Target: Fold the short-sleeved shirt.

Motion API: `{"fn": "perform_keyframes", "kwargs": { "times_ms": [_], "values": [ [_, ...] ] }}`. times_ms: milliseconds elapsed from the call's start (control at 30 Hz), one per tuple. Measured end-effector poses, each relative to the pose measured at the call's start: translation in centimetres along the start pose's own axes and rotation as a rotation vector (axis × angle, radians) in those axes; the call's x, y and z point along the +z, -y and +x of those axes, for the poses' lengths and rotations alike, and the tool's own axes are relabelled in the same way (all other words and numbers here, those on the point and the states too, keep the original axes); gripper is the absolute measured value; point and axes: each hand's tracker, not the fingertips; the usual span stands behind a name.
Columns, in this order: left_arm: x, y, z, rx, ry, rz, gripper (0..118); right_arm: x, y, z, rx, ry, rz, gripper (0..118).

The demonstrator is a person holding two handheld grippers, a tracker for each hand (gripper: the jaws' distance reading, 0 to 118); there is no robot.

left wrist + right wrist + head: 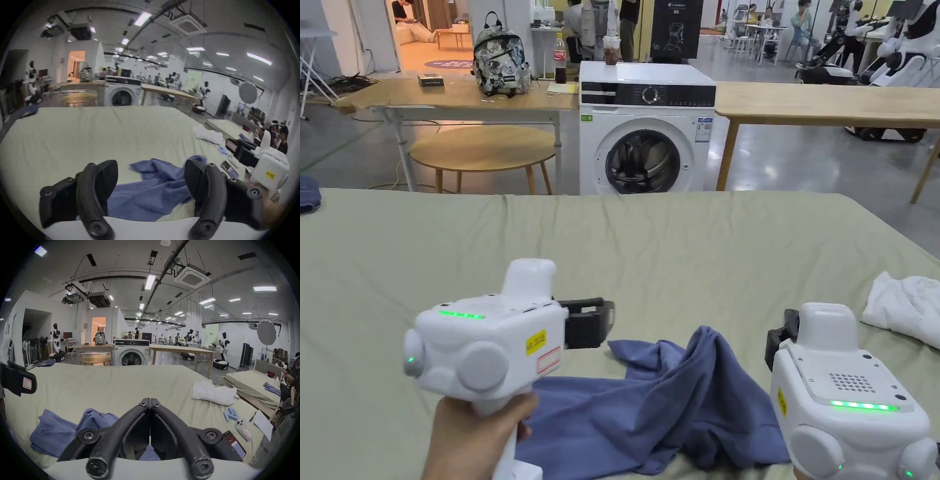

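Head view puts the crumpled blue shirt [662,400] on the green bedsheet [612,250] between my grippers: left gripper [151,178] gapes just above it (nearer), right gripper [150,400] is closed, empty.

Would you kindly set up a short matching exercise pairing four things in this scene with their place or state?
Things:
1. left gripper
2. right gripper
3. blue shirt
4. white garment

Places or states:
A. bunched at the bed's right edge
B. jaws closed, tips touching
C. crumpled on the near part of the green sheet
D. jaws spread apart, nothing between them

Pairs: 1-D, 2-B, 3-C, 4-A
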Motion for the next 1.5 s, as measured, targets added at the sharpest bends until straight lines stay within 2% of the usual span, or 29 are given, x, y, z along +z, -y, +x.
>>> {"fn": "perform_keyframes", "kwargs": {
  "times_ms": [67, 100, 133, 167, 267, 500, 700, 833, 933, 967, 1000, 1133, 1267, 1300, 1400, 1467, 1500],
  "values": [
    [1.5, 0.9, -1.8, 0.015, -0.071, 0.008, 34, -0.1, 0.0, -0.8, -0.003, -0.018, 0.001, 0],
    [1.8, 1.4, -2.4, 0.018, -0.108, 0.007, 27, -0.2, 0.0, -1.1, -0.004, -0.024, 0.002, 0],
    [2.2, 2.1, -3.1, 0.012, -0.150, -0.005, 27, -0.2, 0.0, -1.6, -0.005, -0.031, 0.003, 0],
    [2.5, 2.8, -3.7, 0.005, -0.179, -0.006, 11, -0.3, 0.1, -2.0, -0.004, -0.042, 0.004, 0],
    [3.0, 4.6, -5.3, 0.030, -0.237, -0.044, 0, -0.4, 0.2, -3.0, -0.002, -0.067, 0.002, 0],
    [0.7, 5.2, -12.5, 0.178, -0.269, -0.148, 0, -1.1, 0.6, -4.2, 0.005, -0.102, -0.020, 0],
    [-4.7, 3.1, -19.5, 0.287, -0.223, -0.305, 0, -1.8, 0.8, -4.0, 0.012, -0.104, -0.038, 0],
    [-7.4, 2.4, -19.7, 0.307, -0.224, -0.393, 0, -2.3, 0.9, -3.5, 0.018, -0.095, -0.047, 0],
    [-9.7, 3.1, -20.1, 0.318, -0.237, -0.468, 48, -2.7, 1.2, -3.1, 0.023, -0.084, -0.057, 0],
    [-10.5, 3.4, -20.3, 0.323, -0.240, -0.495, 59, -2.9, 1.3, -2.9, 0.024, -0.079, -0.063, 0],
    [-11.3, 3.7, -20.5, 0.327, -0.256, -0.519, 61, -2.9, 1.4, -2.7, 0.026, -0.075, -0.067, 0],
    [-13.4, 5.1, -20.2, 0.302, -0.306, -0.589, 61, -3.4, 1.9, -2.1, 0.035, -0.055, -0.084, 0],
    [-14.4, 5.5, -18.2, 0.173, -0.371, -0.611, 60, -3.7, 2.4, -1.5, 0.035, -0.036, -0.107, 0],
    [-14.2, 5.6, -17.4, 0.125, -0.384, -0.609, 57, -3.7, 2.6, -1.4, 0.033, -0.034, -0.110, 0],
    [-14.9, 5.7, -15.4, 0.043, -0.371, -0.620, 26, -3.7, 2.9, -1.3, 0.034, -0.031, -0.124, 0],
    [-15.1, 6.1, -15.7, 0.043, -0.359, -0.620, 0, -3.7, 3.1, -1.2, 0.037, -0.033, -0.131, 0],
    [-15.1, 6.1, -15.8, 0.042, -0.365, -0.619, 0, -3.7, 3.2, -1.1, 0.038, -0.033, -0.135, 0]
  ]
}}
